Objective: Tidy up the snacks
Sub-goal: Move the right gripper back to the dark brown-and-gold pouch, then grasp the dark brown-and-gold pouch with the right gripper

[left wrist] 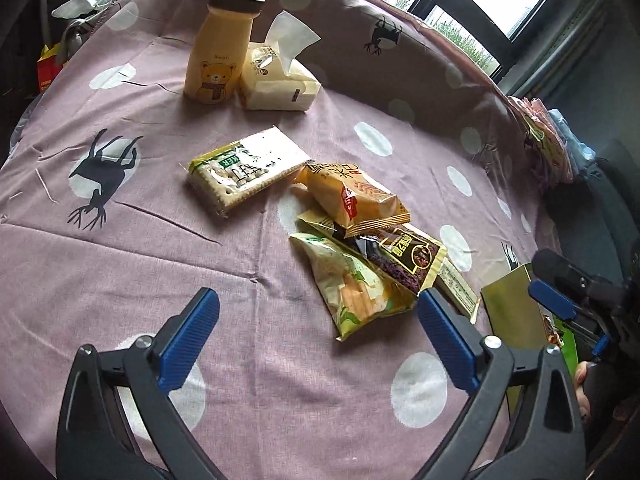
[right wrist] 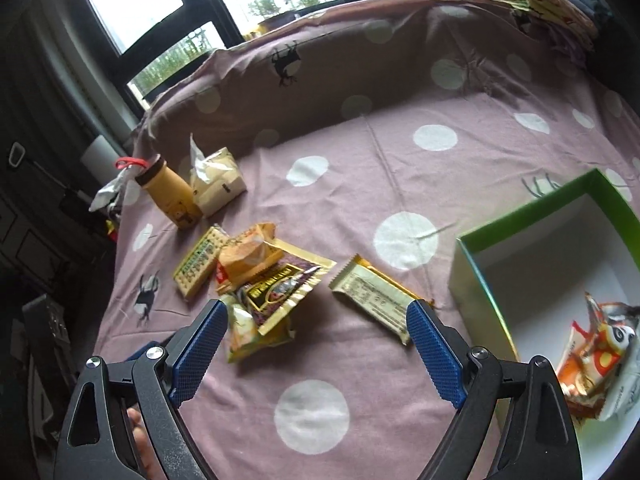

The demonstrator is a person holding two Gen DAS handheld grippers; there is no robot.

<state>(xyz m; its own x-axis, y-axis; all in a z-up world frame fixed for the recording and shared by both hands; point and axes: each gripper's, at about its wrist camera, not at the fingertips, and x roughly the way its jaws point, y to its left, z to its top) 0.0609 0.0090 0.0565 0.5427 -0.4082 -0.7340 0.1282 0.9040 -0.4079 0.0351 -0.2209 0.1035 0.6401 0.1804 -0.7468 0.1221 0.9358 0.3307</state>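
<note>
Both claws are spread wide and carry nothing: the left claw (left wrist: pixel 318 320) hangs above the mauve dotted tablecloth (left wrist: pixel 120 260) just short of the snack pile, and the right claw (right wrist: pixel 316 334) hangs between the pile and the green-rimmed box (right wrist: pixel 532 216). The step in hand appears to be selection of the next packet for transfer, since the box already contains one orange-and-white panda packet (right wrist: pixel 600 364) and the rest lie loose on the table. The pile comprises a cracker pack (left wrist: pixel 244 170), an orange cake packet (left wrist: pixel 356 196), a dark purple-and-gold packet (left wrist: pixel 408 254) and a green-yellow chip bag (left wrist: pixel 356 292), overlapping one another. A pale wrapped bar (right wrist: pixel 376 300) lies apart from the pile, near the right claw and closest to the box; it is judged the simplest next pick. The next move calls for lowering the claw so that one finger passes each long side of the bar, closing, then lifting over the box wall. Open cloth lies in front of both claws. The bear-print bottle (left wrist: pixel 218 52) and tissue pack (left wrist: pixel 280 80) stand well apart at the far side. The box's near wall stands just beside the right finger (right wrist: pixel 436 348) and limits sideways travel.
</note>
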